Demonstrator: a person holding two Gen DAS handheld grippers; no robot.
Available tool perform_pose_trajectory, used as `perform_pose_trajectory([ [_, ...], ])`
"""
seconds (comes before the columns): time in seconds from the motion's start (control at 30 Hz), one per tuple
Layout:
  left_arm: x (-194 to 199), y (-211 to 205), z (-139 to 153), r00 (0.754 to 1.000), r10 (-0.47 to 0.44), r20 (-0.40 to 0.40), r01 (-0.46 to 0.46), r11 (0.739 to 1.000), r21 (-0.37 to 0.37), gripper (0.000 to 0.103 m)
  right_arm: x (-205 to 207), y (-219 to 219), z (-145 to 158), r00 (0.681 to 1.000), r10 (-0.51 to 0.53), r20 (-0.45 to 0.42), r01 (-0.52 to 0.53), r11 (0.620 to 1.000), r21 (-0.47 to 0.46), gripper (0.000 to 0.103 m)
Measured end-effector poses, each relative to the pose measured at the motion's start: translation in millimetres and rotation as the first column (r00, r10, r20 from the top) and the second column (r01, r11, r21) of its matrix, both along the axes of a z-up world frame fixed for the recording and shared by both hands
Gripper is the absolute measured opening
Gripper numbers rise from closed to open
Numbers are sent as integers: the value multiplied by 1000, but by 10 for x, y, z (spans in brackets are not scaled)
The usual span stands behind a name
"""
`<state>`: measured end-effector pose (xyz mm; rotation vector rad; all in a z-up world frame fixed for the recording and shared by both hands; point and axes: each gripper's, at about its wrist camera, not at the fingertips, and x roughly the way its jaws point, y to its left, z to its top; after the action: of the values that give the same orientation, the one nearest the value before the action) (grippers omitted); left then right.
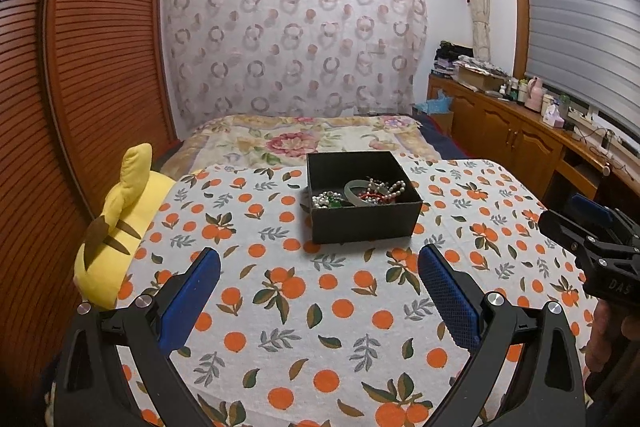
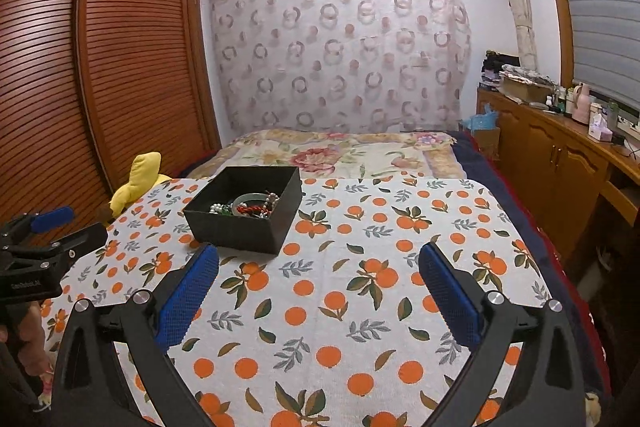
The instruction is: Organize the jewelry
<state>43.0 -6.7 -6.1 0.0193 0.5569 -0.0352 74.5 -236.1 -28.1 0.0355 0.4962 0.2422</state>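
Ahead of your left claw [image 1: 320, 269], the box [image 1: 362, 223] hides part of its contents behind its near wall, and the beads [image 1: 326, 199] tangle too finely to count the pieces. To that claw's left, the yellow toy [image 1: 120, 223] is half tucked behind the cloth [image 1: 304, 311]. Your right claw [image 1: 576, 223] is cut off by the picture's right edge there. From your right claw's view, your left claw [image 2: 60, 223] runs off the left edge. The bottles [image 2: 580, 103] far right are too small to tell.
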Motion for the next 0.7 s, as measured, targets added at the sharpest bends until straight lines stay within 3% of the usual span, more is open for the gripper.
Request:
perform_pose_trajectory([
  [0.7,-19,-15,-3,1000,-4,5,4,1000,2,95,-3,-6,-6,1000,0,0,0,1000,-2,101],
])
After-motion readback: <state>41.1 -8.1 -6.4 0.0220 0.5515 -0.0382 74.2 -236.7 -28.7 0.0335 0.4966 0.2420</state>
